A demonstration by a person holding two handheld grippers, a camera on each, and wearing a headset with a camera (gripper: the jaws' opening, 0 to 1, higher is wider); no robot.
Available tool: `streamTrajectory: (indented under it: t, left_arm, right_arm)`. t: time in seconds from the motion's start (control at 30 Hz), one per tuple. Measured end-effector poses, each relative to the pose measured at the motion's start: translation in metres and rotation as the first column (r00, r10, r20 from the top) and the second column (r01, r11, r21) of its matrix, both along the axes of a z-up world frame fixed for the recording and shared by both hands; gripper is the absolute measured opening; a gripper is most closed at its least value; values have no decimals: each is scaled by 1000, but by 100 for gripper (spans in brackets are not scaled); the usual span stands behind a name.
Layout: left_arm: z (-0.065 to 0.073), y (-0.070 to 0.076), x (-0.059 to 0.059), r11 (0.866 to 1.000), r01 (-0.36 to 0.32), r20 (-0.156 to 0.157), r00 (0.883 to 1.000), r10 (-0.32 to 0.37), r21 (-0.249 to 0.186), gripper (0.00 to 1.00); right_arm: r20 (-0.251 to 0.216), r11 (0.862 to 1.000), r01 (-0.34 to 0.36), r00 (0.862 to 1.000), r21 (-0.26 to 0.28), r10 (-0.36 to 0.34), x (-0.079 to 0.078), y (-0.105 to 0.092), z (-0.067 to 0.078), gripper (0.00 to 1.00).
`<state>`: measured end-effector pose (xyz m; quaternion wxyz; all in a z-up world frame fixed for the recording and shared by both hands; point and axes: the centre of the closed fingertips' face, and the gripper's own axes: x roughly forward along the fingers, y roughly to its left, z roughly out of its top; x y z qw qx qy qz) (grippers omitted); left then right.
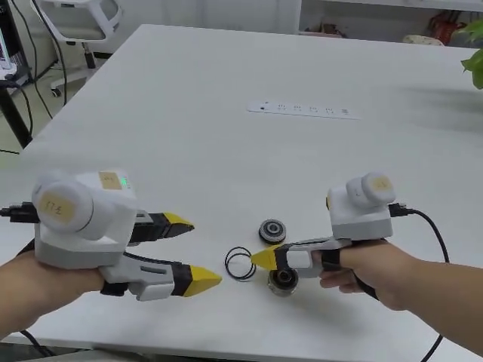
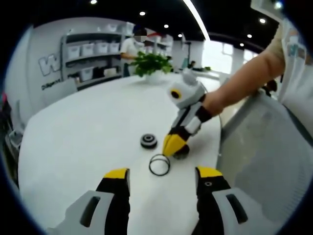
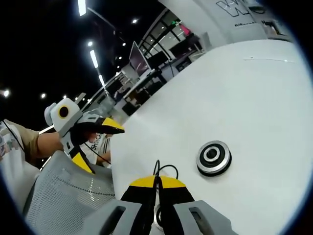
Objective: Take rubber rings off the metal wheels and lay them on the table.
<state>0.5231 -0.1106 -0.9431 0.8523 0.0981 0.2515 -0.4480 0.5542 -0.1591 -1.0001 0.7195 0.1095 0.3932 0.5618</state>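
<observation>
Head view: my left gripper [image 1: 198, 250] hangs over the table's [image 1: 226, 113] near edge, jaws apart; my right gripper [image 1: 262, 259] has its jaws together, tips at the rubber rings [image 1: 240, 265] lying flat near that edge; one metal wheel [image 1: 272, 230] sits just beyond them, a second wheel [image 1: 283, 280] under my right jaws.

Left gripper view: the rings [image 2: 159, 164] lie ahead of my spread jaws.

Right gripper view: jaws closed; whether they pinch a ring I cannot tell.
</observation>
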Motion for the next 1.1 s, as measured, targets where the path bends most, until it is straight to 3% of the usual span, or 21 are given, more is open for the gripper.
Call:
streamTrajectory:
  t: [0.63,1.1]
  left_arm:
    - [-4,1,-2,1000,5,-17,1000,-4,8,54]
    - [-7,-3,-1,1000,18,-29,999,-17,16,54]
  right_arm:
    - [67,997,-13,998,-74,18,4,-1,-8,1]
    - [96,996,-23,995,-90,32,3,-8,-6,11]
